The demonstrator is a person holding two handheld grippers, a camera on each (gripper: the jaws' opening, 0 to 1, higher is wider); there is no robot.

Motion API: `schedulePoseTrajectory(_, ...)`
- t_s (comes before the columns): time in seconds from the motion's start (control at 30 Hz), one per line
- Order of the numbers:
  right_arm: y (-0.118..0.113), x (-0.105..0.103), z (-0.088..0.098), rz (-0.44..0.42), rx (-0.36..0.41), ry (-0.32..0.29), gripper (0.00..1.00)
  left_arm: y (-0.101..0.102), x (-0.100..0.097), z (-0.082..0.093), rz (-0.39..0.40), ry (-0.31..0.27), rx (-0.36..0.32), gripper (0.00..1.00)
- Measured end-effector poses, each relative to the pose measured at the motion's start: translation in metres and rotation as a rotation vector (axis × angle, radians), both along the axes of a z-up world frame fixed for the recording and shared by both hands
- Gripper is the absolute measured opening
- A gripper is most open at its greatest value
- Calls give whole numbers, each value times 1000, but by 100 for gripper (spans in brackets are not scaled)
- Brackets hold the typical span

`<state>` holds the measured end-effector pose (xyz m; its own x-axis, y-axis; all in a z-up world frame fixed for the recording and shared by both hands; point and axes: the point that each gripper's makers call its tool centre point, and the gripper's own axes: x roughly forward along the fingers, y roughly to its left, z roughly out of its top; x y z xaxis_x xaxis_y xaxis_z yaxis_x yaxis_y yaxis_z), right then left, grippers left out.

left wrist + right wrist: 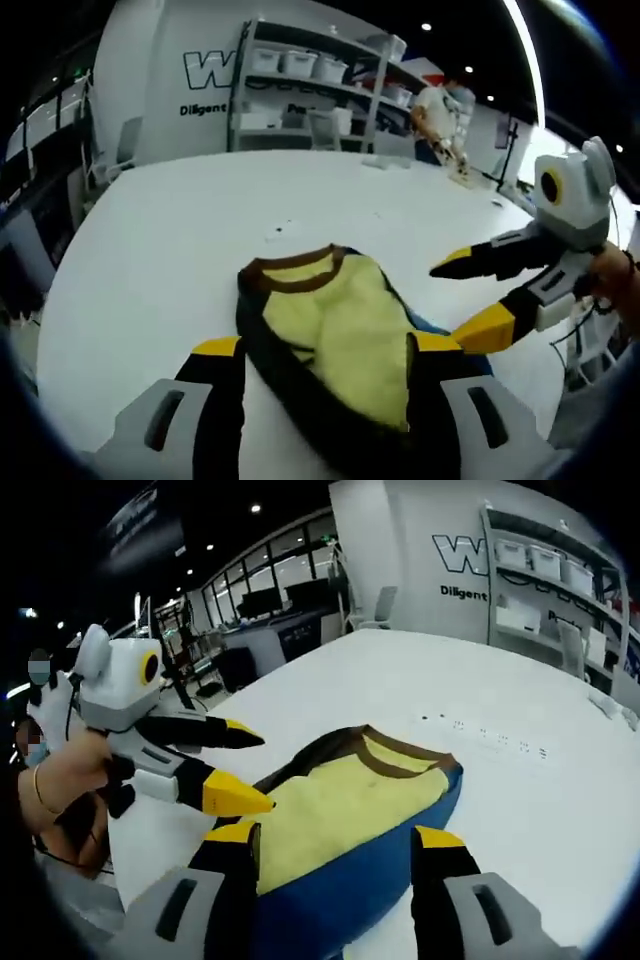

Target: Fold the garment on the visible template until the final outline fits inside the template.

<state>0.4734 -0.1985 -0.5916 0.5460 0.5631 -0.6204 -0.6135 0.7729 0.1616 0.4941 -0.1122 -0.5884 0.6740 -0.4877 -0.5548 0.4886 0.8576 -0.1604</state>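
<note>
A broad white table point(150, 250) carries a soft yellow fleece garment with a brown collar and dark trim point(335, 330); in the right gripper view the same garment point(340, 805) rests on a blue padded template point(370, 880), whose blue edge curves along the near side and past the collar. The garment lies bunched in the middle of the table, close in front of both cameras.

The likely trouble: the fabric is thick and loosely heaped, so a fold could spring back or spill past the blue edge, and a pinch that catches the template too would drag it along.

The left gripper point(325, 345), black with yellow tips, stands with jaws apart on either side of the garment, holding nothing. The right gripper point(335, 830) likewise has its jaws spread over the near edge, unclenched. Each also shows in the other's view, held in a hand point(60, 780), jaws parted and pointing inward over the cloth.
</note>
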Motion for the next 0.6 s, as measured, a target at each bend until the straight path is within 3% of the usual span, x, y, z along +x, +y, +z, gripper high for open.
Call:
schedulePoseTrajectory(0.13, 0, -18, -7, 25, -45, 5, 60, 2, -16, -1, -23, -6, 7, 61)
schedulePoseTrajectory(0.37, 6, -49, -14, 28, -46, 28, 56, 7, -45, -13, -41, -5, 78, 58)
schedulePoseTrajectory(0.47, 9, -60, -19, 30, -68, 27, 51, 14, -51, -26, -25, 47, 112, 57)
schedulePoseTrajectory(0.6, 13, -67, -22, 23, -79, 13, 42, 20, -53, -32, -1, 57, 141, 56)
